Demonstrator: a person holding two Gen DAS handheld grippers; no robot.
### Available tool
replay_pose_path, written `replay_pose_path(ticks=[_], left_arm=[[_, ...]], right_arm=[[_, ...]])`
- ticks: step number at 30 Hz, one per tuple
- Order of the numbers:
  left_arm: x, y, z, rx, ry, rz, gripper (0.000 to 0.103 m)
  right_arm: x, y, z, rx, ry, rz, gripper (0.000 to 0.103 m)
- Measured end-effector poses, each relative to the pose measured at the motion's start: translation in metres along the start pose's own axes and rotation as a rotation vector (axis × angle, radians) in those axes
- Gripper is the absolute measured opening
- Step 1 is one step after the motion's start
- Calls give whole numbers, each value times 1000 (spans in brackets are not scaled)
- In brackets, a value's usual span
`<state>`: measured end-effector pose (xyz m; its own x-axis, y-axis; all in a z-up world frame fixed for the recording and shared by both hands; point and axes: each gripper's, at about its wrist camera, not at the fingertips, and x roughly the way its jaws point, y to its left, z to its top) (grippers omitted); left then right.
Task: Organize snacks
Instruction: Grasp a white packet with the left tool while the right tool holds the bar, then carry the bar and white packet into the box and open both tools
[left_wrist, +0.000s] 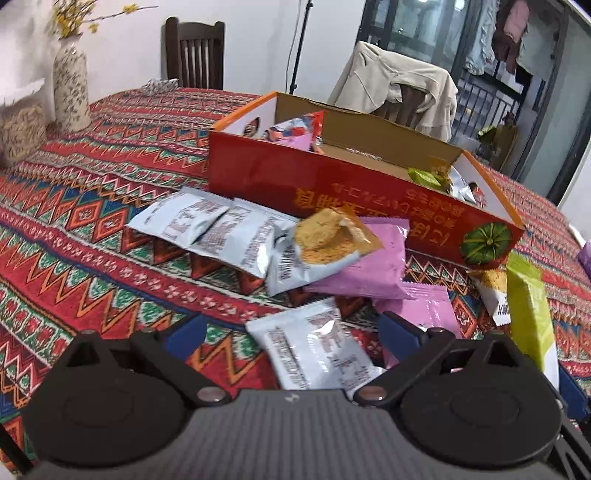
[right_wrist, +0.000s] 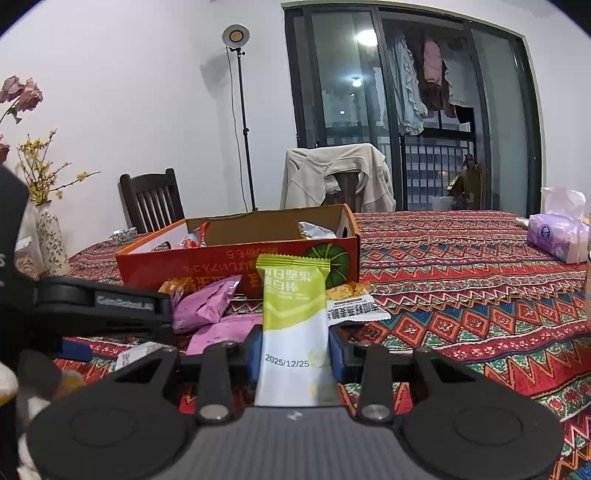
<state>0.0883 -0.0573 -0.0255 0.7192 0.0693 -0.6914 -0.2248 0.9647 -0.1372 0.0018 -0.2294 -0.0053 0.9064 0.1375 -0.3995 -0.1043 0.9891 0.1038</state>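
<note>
A red cardboard box (left_wrist: 332, 184) with a few snacks inside sits on the patterned tablecloth; it also shows in the right wrist view (right_wrist: 221, 266). Loose packets lie in front of it: silver ones (left_wrist: 207, 225), pink ones (left_wrist: 373, 266), an orange cracker packet (left_wrist: 328, 236). My left gripper (left_wrist: 291, 332) is open, its jaws either side of a silver packet (left_wrist: 314, 347) on the cloth. My right gripper (right_wrist: 295, 350) is shut on a green and white snack bar (right_wrist: 295, 325), held upright above the table; the bar also shows in the left wrist view (left_wrist: 532, 306).
A floral vase (left_wrist: 70, 88) and a clear jar (left_wrist: 18, 125) stand at the table's left. A tissue pack (right_wrist: 557, 236) lies at the right. Two chairs (right_wrist: 151, 199) stand behind the table, one draped with a jacket (right_wrist: 332, 173).
</note>
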Motion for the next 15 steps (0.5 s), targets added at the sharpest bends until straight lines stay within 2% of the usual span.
replay_pose_path(ticks=[1,2,4,5,7,8,10,15], left_arm=[[4,-4,-1,20,9,12,100],[8,-8,-5,42,26,28,96],[7,-14,-14,110,-10,82,84],[6,-14,-17,125,-24,78,77],[0,-12,-19,147,-36,50,53],[-3,-10,-19,154,-38,39,48],[-9,-1,-20,136,-38,-4,43],[-28,11,-23,145,-120,-53,42]], right_arm=[[0,-1,0,2,1,-3,35],[-1,-2,-1,5,2,-5,35],[-2,-4,-2,8,1,-8,36],[-2,-4,-2,10,2,-7,36],[-2,-5,-3,14,3,-6,36],[-2,-5,-4,14,2,-5,36],[-3,-4,-4,14,0,-2,36],[-3,-4,-4,10,-5,7,36]])
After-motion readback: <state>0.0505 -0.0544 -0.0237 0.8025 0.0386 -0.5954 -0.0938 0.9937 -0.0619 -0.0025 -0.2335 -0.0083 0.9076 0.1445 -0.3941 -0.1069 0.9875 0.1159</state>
